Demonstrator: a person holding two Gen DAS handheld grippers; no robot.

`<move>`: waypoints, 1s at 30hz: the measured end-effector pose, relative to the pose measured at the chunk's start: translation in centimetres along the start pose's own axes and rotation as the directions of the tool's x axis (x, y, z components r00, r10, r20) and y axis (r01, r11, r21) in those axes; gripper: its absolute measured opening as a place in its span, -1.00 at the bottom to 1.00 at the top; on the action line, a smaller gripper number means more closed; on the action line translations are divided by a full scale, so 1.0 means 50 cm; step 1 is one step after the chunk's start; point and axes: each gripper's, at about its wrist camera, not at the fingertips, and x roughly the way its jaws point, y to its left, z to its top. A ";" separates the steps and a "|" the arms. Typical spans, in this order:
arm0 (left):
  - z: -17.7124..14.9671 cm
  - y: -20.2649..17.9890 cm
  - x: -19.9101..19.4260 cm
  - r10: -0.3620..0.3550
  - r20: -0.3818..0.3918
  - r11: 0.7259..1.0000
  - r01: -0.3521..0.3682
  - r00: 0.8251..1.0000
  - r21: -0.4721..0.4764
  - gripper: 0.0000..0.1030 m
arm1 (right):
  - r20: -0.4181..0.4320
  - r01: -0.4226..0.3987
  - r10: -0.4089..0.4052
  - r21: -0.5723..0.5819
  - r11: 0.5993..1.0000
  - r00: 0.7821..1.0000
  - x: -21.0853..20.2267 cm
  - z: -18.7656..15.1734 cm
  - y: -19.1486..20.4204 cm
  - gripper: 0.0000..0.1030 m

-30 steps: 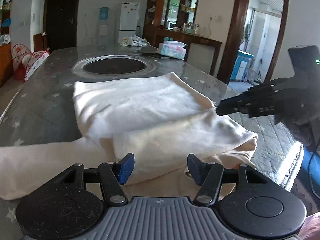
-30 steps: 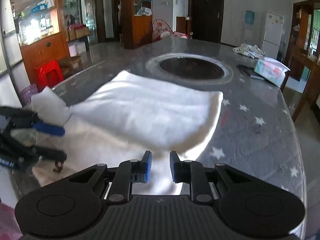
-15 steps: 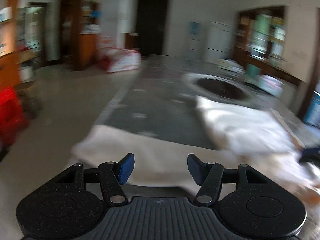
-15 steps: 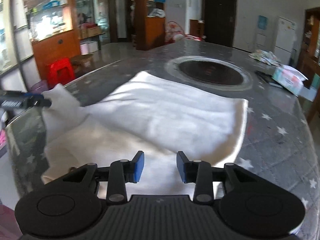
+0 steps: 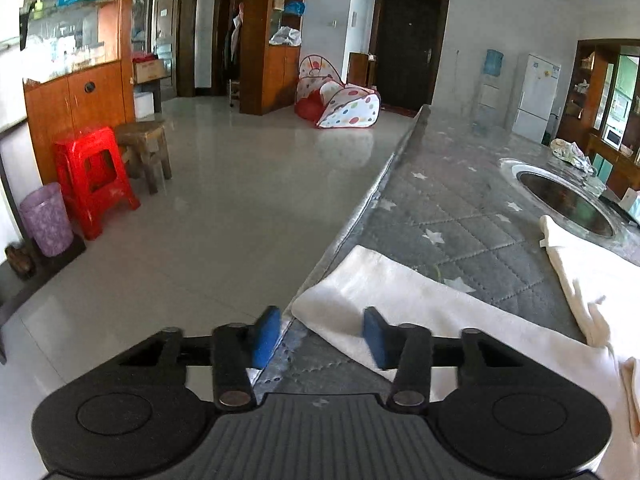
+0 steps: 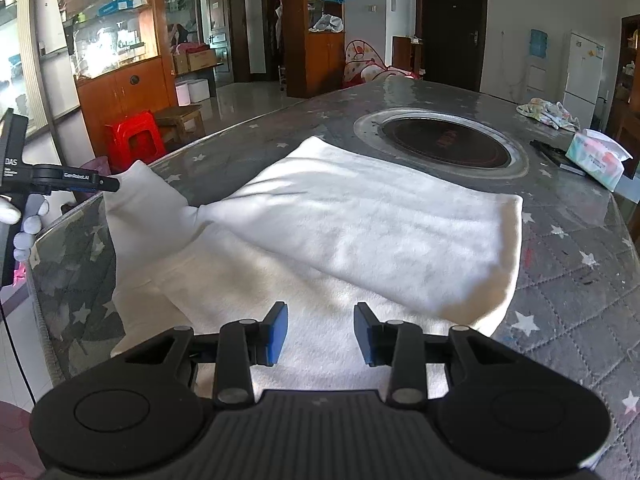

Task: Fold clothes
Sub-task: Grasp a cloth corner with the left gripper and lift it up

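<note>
I find the cream garment (image 6: pixel 360 224) spread part-folded on the star-patterned bench (image 6: pixel 568 280), its sleeve (image 5: pixel 400 300) reaching the bench's near left edge. My left claw (image 5: pixel 316 336) stands spread at the sleeve end, one pad over the cloth. Only the right view shows that claw from outside, its tips at the raised sleeve corner. My right claw (image 6: pixel 320 334) is spread above the garment's near hem, empty.
</note>
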 end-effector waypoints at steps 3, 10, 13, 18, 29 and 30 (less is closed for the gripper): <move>0.001 -0.007 -0.002 0.006 0.014 1.000 -0.006 1.000 0.020 -0.60 | 0.003 0.002 -0.002 0.003 1.000 1.000 -0.003 -0.002 0.000 -0.29; 0.024 -0.011 -0.025 -0.071 0.043 0.997 0.073 0.997 -0.031 -0.88 | 0.026 0.010 -0.010 0.023 1.000 1.000 -0.019 -0.004 -0.006 -0.29; 0.043 -0.030 -0.062 -0.168 0.073 0.984 0.171 0.983 -0.044 -0.89 | 0.044 0.011 -0.012 0.035 0.999 0.999 -0.030 -0.006 -0.009 -0.29; 0.070 -0.109 -0.127 -0.349 0.111 0.937 0.350 0.931 0.012 -0.89 | 0.066 0.021 -0.025 0.060 0.998 0.998 -0.049 -0.016 -0.019 -0.29; 0.087 -0.332 -0.221 -0.704 0.063 0.709 0.692 0.708 0.137 -0.89 | 0.114 0.057 -0.071 0.118 0.991 0.991 -0.098 -0.042 -0.056 -0.29; 0.081 -0.354 -0.224 -0.725 0.048 0.685 0.712 0.687 0.152 -0.89 | 0.114 0.059 -0.073 0.126 0.990 0.991 -0.100 -0.045 -0.060 -0.29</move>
